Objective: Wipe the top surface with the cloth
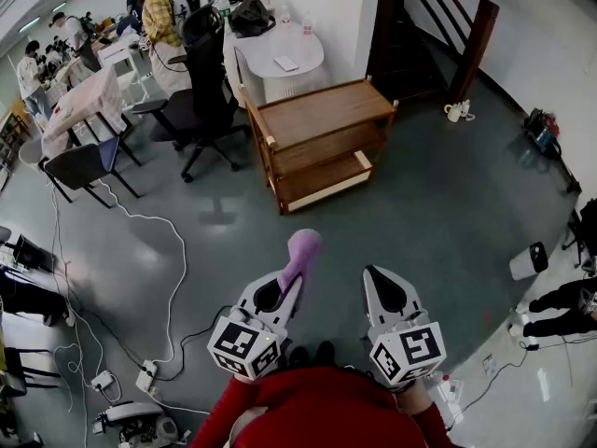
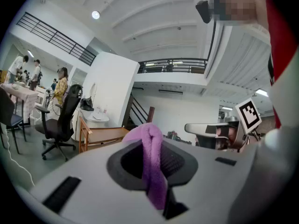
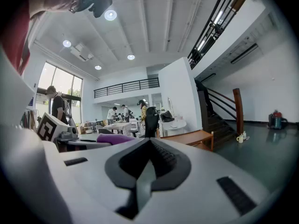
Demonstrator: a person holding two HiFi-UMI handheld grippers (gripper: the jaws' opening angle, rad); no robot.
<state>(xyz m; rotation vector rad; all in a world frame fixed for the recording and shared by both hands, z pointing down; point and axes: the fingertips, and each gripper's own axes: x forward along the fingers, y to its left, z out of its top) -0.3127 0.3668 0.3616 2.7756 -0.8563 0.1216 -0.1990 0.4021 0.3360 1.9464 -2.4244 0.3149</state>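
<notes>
A purple cloth sticks out of my left gripper, which is shut on it; in the left gripper view the cloth is pinched between the jaws. My right gripper is beside it, shut with nothing in it, and its own view shows the gripper with jaws together. Both are held low in front of the person, well short of a wooden cart with a bare top surface and two lower shelves. The cart shows in the left gripper view, and the cart in the right gripper view.
A black office chair stands left of the cart, a round white table behind it. Cables and power strips lie on the grey floor at left. A staircase post rises at right. People work at tables far left.
</notes>
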